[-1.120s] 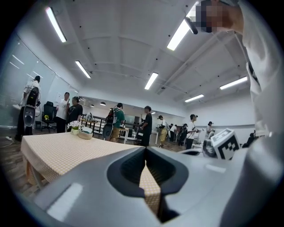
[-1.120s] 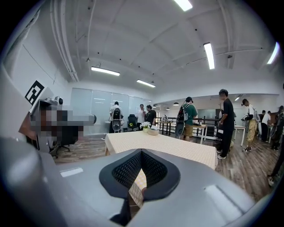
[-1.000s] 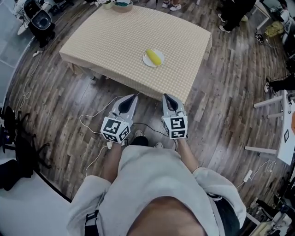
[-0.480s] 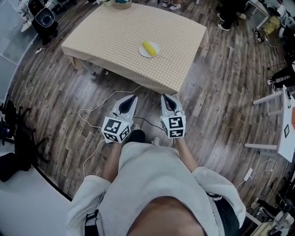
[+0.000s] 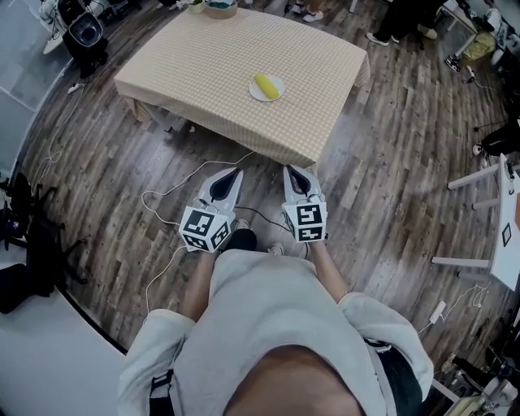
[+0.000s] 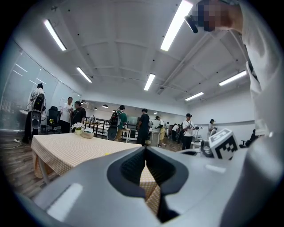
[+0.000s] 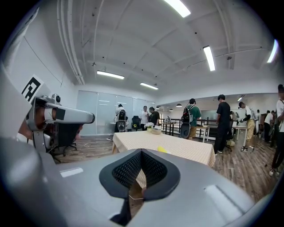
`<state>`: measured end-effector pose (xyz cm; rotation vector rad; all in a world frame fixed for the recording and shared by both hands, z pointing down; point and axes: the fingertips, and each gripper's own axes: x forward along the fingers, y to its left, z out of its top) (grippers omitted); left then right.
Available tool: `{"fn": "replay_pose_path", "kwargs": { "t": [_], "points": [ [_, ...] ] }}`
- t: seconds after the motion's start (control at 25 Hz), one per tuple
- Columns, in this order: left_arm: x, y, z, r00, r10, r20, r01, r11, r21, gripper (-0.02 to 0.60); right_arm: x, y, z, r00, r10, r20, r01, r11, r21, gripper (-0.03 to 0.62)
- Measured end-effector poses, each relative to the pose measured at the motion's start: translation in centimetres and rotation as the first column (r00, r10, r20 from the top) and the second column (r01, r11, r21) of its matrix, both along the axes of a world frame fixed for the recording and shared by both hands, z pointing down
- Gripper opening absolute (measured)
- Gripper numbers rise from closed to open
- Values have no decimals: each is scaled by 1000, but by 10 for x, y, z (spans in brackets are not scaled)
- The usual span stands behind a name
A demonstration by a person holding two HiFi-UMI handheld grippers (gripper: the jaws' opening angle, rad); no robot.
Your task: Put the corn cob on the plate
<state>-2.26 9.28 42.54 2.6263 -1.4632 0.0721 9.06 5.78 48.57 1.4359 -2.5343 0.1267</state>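
Left claw point(image 5: 234, 173) and right claw point(image 5: 293, 172) clenched, empty.
Head view: I see the corn cob point(image 5: 266, 84) on the plate point(image 5: 254, 95), well ahead of both. Left gripper view: tips together. Right gripper view: tips together, corn cob beyond.

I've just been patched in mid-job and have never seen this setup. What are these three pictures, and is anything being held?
There is no robot here. A person holds a two-jaw gripper in each hand. The wide picture comes from a camera on the person's head, looking down. It shows the left gripper and right gripper pointing toward a table some way in front. The other two pictures come from cameras riding on each gripper, looking along its jaws. On the table, the corn lies on a plate, and a bowl sits at the far end. Both grippers are shut and hold nothing.
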Motion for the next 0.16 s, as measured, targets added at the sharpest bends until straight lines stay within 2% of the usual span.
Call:
{"fn": "replay_pose_path", "kwargs": {
  "t": [0.16],
  "points": [
    [-7,-1,0,1000,-4,0,4,1000,4,8,-7,-1,1,1000,-6,-6,6,1000,2,-3]
  ]
}}
